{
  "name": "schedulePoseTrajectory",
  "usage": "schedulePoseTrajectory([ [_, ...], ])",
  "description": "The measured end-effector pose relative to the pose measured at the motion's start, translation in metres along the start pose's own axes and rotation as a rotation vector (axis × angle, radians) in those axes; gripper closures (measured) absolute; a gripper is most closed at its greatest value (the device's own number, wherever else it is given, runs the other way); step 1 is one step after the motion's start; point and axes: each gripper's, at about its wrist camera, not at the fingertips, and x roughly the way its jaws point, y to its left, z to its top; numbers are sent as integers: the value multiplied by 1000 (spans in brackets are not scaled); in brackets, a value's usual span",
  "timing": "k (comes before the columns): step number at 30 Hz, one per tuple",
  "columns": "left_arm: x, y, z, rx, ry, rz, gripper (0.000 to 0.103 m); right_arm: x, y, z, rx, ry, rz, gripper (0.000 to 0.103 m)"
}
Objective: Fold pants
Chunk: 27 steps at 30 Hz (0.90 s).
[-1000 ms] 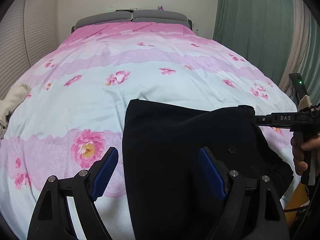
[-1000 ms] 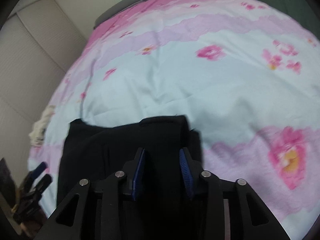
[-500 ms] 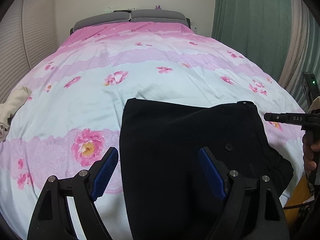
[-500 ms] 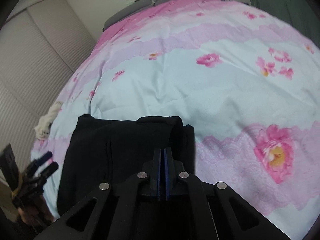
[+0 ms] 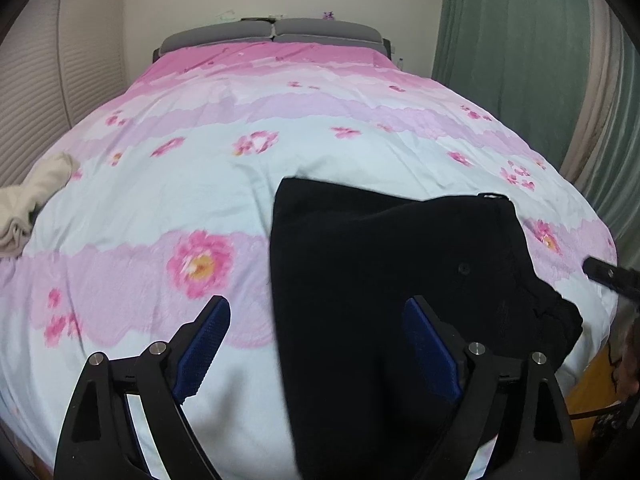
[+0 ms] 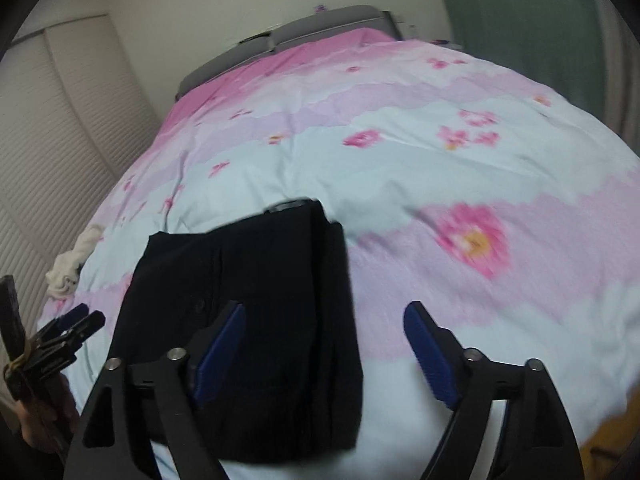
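Note:
Black pants [image 5: 380,260], folded, lie flat on the near part of the bed; their waistband corner [image 6: 292,206] points away from me. My left gripper [image 5: 316,304] hovers over the pants' left edge, its jaws opening wide, with nothing pressed between the blue pads. In the right wrist view the pants [image 6: 248,280] lie under my right gripper [image 6: 325,308], whose jaws are opening. Their right edge is below the gap and untouched. The right gripper's tip [image 5: 604,274] shows at the far right of the left view, and the left gripper [image 6: 76,328] at the lower left of the right view.
The bed carries a pink and pale-blue flowered duvet [image 5: 280,152] with a grey headboard [image 5: 272,34] behind. A cream cloth [image 5: 32,196] lies at the bed's left edge. Green curtains [image 5: 500,60] hang at the right, slatted doors [image 5: 28,100] stand at the left.
My right gripper shut, then opened wide and drew back to the right, away from the pants' far corner. The pants have settled flatter. My left gripper shifted slightly.

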Motion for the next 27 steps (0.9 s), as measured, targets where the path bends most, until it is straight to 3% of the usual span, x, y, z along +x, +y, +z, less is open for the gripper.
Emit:
schedulePoseTrajectory([
  [5, 1, 15, -20, -68, 38, -35, 10, -9, -1, -31, 67, 40, 25, 19],
  [12, 26, 27, -41, -192, 104, -76, 10, 22, -16, -55, 190, 102, 73, 18],
  [15, 39, 29, -50, -241, 135, -126, 10, 33, -18, -57, 219, 112, 100, 15],
  [19, 46, 26, -57, -272, 120, -173, 10, 55, -20, -58, 243, 163, 216, 14],
  [20, 47, 24, -58, -275, 118, -189, 14, 61, -20, -59, 254, 173, 228, 13],
  [23, 46, 14, -61, -270, 116, -236, 39, 70, -19, -58, 240, 180, 270, 15],
  [26, 39, 7, -61, -257, 90, -231, 50, 66, -16, -55, 241, 187, 303, 44],
  [27, 37, 7, -60, -259, 85, -230, 56, 63, -15, -54, 235, 182, 322, 47],
])
